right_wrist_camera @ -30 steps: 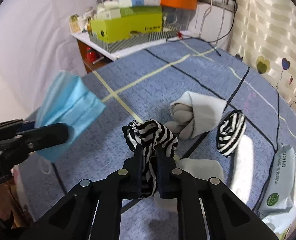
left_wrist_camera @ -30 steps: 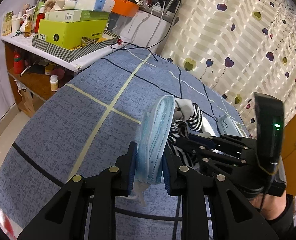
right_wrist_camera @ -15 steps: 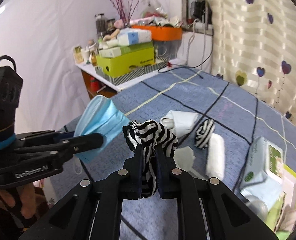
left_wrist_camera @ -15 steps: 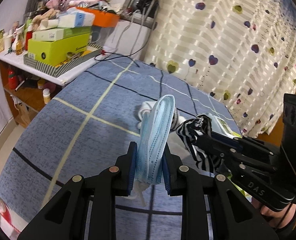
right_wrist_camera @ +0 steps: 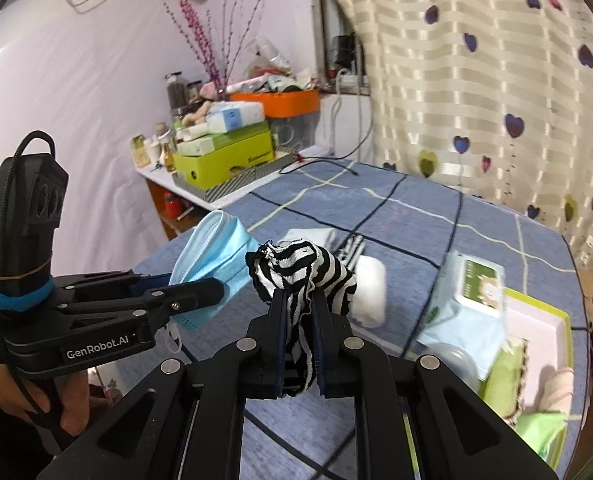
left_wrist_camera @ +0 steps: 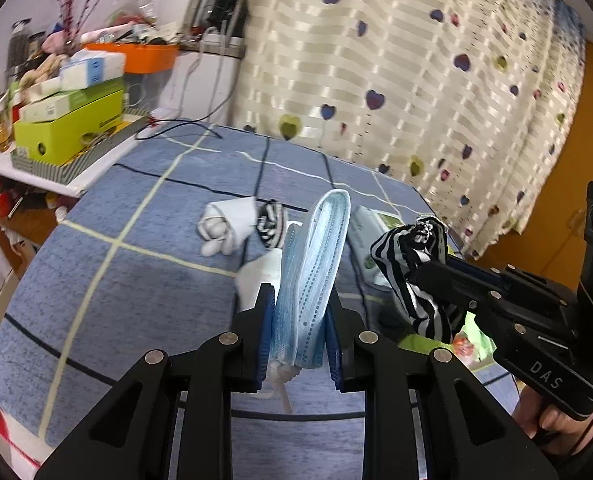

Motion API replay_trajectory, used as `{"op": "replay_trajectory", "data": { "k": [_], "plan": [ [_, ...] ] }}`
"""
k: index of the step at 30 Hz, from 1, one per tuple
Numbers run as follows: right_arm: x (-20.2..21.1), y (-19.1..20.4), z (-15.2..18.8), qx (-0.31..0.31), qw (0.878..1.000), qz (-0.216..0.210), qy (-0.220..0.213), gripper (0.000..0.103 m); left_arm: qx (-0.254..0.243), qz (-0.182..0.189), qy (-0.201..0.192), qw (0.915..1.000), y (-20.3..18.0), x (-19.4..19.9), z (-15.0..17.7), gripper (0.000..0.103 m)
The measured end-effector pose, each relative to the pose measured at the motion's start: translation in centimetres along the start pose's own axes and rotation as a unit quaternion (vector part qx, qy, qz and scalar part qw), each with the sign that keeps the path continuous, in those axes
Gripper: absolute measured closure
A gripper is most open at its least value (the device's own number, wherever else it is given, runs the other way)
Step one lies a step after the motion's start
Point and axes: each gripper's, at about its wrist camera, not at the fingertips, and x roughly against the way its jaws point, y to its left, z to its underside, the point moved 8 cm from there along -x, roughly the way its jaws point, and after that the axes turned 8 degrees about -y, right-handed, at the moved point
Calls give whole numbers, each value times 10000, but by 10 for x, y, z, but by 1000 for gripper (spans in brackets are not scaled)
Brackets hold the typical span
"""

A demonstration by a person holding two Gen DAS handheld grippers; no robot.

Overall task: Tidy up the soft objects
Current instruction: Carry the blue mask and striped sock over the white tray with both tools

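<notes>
Tongs, two pairs, both full and held up above the blue checked tabletop (right_wrist_camera: 496, 236)

Left tongs (left_wrist_camera: 299, 332) pinch one light-blue pleated face mask (left_wrist_camera: 316, 264); right tongs (right_wrist_camera: 298, 330) clamp one black-and-white striped sock (right_wrist_camera: 302, 270). On the tabletop: two white sock bundles (left_wrist_camera: 226, 226) (right_wrist_camera: 370, 294), one more striped roll (left_wrist_camera: 270, 220).

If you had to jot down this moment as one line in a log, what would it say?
left gripper: shut on blue face mask, lifted | right gripper: shut on striped sock, lifted | on bed: white sock bundle, wipes pack
</notes>
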Motion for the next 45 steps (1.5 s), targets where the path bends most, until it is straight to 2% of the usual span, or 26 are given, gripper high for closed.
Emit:
{"op": "replay_trajectory", "data": {
  "k": [21, 33, 39, 45],
  "plan": [
    [90, -99, 20, -714, 9918, 934, -503, 92, -726, 743, 137, 9945, -111, -21, -4, 79],
    [131, -156, 28, -1054, 9809, 1464, -728, 92, -889, 1017, 212, 9906, -145, -34, -2, 79],
    [135, -179, 33, -1194, 9770, 1612, -721, 92, -910, 1070, 267, 9897, -153, -42, 0, 79],
    [122, -206, 44, -1349, 9744, 1714, -540, 92, -929, 1102, 326, 9890, -160, -53, 0, 79]
  ]
}}
